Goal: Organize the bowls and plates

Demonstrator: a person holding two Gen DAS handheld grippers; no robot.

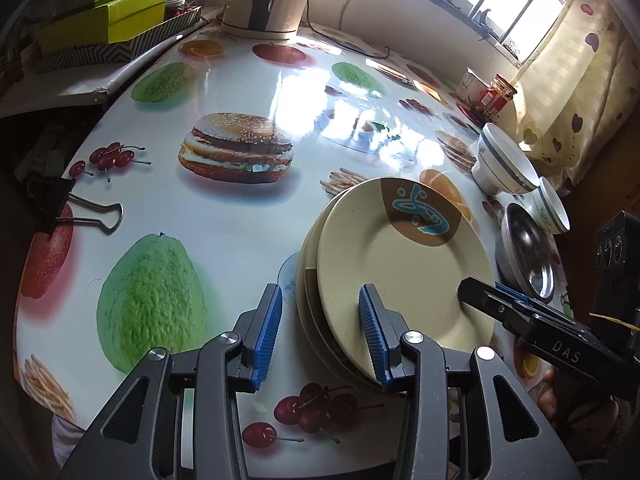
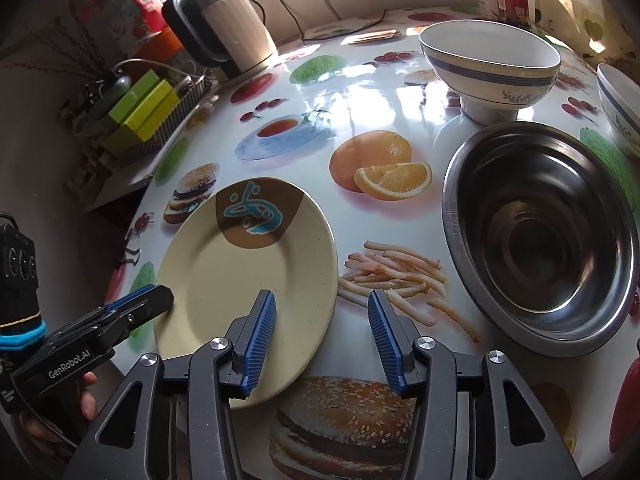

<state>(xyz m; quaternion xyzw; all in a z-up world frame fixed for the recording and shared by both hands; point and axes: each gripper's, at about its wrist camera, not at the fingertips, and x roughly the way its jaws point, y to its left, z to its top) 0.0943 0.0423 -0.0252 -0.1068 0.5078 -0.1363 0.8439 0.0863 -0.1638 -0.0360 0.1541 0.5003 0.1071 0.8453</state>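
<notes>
A stack of cream plates point(image 1: 404, 276) with a brown-and-teal motif lies on the fruit-print table; it also shows in the right wrist view point(image 2: 248, 276). My left gripper point(image 1: 320, 336) is open, its fingers straddling the stack's left rim. My right gripper point(image 2: 322, 336) is open, straddling the stack's right rim. A steel bowl point(image 2: 540, 236) sits right of the plates. A white blue-banded bowl point(image 2: 490, 68) stands behind it, and another point(image 2: 620, 112) at the far right. The steel bowl point(image 1: 528, 252) and both white bowls point(image 1: 504, 164) point(image 1: 550, 208) show in the left view too.
An electric kettle point(image 2: 232, 28) with its cord stands at the table's back. Green boxes point(image 1: 108, 16) are stacked on a shelf to the left. A red jar point(image 1: 498, 96) stands by the curtain. A binder clip point(image 1: 76, 208) holds the tablecloth's left edge.
</notes>
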